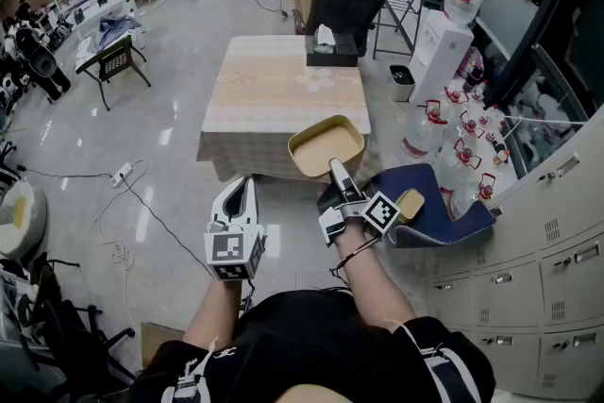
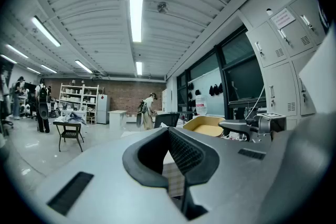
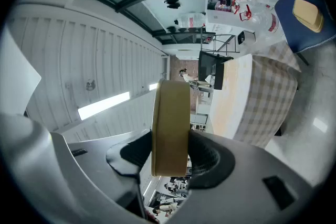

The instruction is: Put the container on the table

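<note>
A tan, shallow rectangular container (image 1: 326,146) hangs in the air at the near right corner of the table (image 1: 274,90), which has a pale top and a chequered cloth. My right gripper (image 1: 338,173) is shut on the container's near rim. In the right gripper view the container (image 3: 170,134) stands edge-on between both pads, with the table (image 3: 236,97) beyond it. My left gripper (image 1: 236,201) hovers lower left of the container, over the floor, jaws together and holding nothing. The left gripper view shows its pad tips (image 2: 169,134) meeting, with the container (image 2: 203,124) off to the right.
A black box with tissues (image 1: 330,47) sits at the table's far right corner. A blue seat (image 1: 439,212) with a yellowish object, water bottles (image 1: 453,142) and grey lockers (image 1: 557,231) crowd the right. A cable and power strip (image 1: 121,175) lie on the floor at left.
</note>
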A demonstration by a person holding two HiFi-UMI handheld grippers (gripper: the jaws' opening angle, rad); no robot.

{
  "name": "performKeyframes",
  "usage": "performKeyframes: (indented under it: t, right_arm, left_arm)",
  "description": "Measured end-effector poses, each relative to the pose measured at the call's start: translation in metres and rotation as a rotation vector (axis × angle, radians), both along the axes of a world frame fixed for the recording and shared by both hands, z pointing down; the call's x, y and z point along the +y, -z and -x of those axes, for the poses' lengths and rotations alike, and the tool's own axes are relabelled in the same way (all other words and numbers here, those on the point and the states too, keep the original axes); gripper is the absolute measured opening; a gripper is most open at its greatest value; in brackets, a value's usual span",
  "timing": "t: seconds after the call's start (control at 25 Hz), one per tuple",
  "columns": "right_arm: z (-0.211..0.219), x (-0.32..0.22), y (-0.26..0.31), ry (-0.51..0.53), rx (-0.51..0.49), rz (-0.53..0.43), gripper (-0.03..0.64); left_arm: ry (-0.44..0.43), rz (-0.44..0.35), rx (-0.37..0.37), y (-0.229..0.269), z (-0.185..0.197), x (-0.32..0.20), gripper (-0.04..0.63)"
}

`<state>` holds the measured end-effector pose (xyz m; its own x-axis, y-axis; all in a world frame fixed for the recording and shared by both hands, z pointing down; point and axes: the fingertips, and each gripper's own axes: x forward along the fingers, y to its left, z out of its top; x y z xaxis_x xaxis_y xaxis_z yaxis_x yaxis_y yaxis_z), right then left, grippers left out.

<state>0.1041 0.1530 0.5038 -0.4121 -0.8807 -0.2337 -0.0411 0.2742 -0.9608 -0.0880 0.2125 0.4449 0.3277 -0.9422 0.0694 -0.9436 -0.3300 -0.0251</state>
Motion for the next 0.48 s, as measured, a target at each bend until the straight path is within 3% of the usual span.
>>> performKeyframes:
  t: [0.48]
  right_arm:
    - [0.010, -0.012, 0.006, -0.019, 0.025, -0.019, 0.233]
  left_arm:
    - [-0.045, 0.010, -0.004, 0.000, 0.003, -0.015, 0.012]
